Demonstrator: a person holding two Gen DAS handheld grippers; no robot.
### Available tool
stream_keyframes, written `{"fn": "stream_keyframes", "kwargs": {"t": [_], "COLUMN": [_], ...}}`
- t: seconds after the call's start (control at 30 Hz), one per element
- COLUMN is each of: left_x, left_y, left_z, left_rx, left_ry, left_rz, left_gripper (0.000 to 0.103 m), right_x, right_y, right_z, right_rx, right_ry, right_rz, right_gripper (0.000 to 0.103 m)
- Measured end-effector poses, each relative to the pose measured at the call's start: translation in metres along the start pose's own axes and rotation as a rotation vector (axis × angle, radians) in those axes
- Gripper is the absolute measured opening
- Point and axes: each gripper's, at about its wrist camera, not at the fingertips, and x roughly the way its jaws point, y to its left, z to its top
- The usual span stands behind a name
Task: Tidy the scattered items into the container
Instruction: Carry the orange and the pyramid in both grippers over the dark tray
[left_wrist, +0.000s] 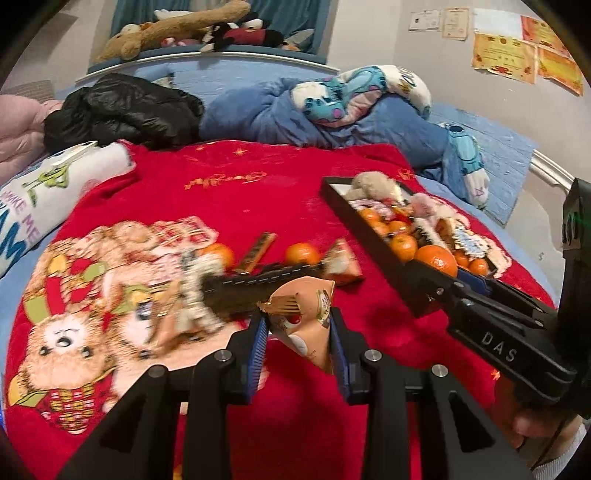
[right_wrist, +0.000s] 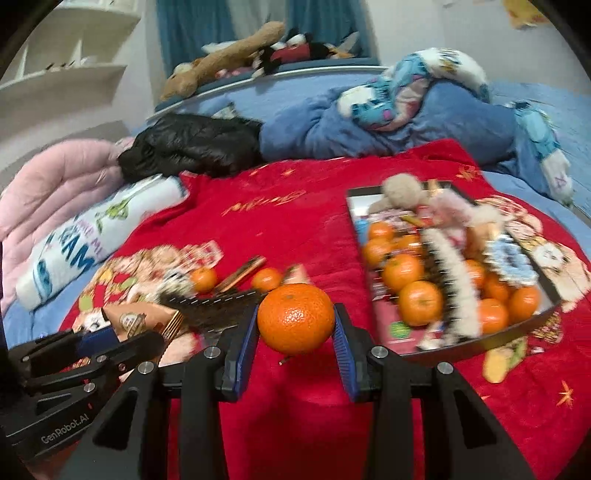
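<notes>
A bed (left_wrist: 491, 155) fills both views, covered by a red blanket (left_wrist: 258, 192) with bear prints. On the blanket's right side lies a black tray (right_wrist: 369, 295), already piled with oranges, soft toys and packets. A black jacket (left_wrist: 122, 107) is heaped at the far left of the bed, beside a blue quilt (left_wrist: 258, 114).

Loose things lie on the blanket left of the tray: a dark brush (left_wrist: 258, 284), a thin brown stick (left_wrist: 256, 251), and two small oranges (left_wrist: 302, 254).

The left claw (left_wrist: 298, 325) is closed on a peach paper packet (left_wrist: 306, 317), held above the blanket, well apart from the tray. The right claw (right_wrist: 295, 325) grips an orange (right_wrist: 295, 317) between its blue pads (right_wrist: 245, 332), raised just left of the tray's near corner.
</notes>
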Motion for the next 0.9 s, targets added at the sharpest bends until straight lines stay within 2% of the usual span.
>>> {"fn": "stream_keyframes", "kwargs": {"t": [0.1, 0.27, 0.47, 0.67, 0.9], "left_x": [0.003, 0.001, 0.012, 0.028, 0.026], "left_y": [-0.024, -0.066, -0.098, -0.128, -0.141], "left_z": [0.008, 0.014, 0.012, 0.012, 0.006], "left_rx": [0.015, 0.056, 0.053, 0.061, 0.124], "left_ry": [0.007, -0.027, 0.000, 0.000, 0.001], "left_rz": [-0.032, -0.089, -0.154, -0.219, -0.204], "left_gripper": [0.033, 0.033, 0.033, 0.033, 0.033], "right_x": [-0.014, -0.035, -0.059, -0.069, -0.059], "right_y": [-0.024, -0.068, -0.110, -0.128, -0.129], "right_z": [0.003, -0.001, -0.008, -0.013, -0.012], "right_rx": [0.025, 0.064, 0.119, 0.138, 0.133], "right_ry": [-0.030, -0.059, -0.072, -0.078, -0.057], "right_rz": [-0.032, -0.097, -0.145, -0.164, -0.147], "right_gripper": [0.037, 0.037, 0.037, 0.037, 0.037]}}
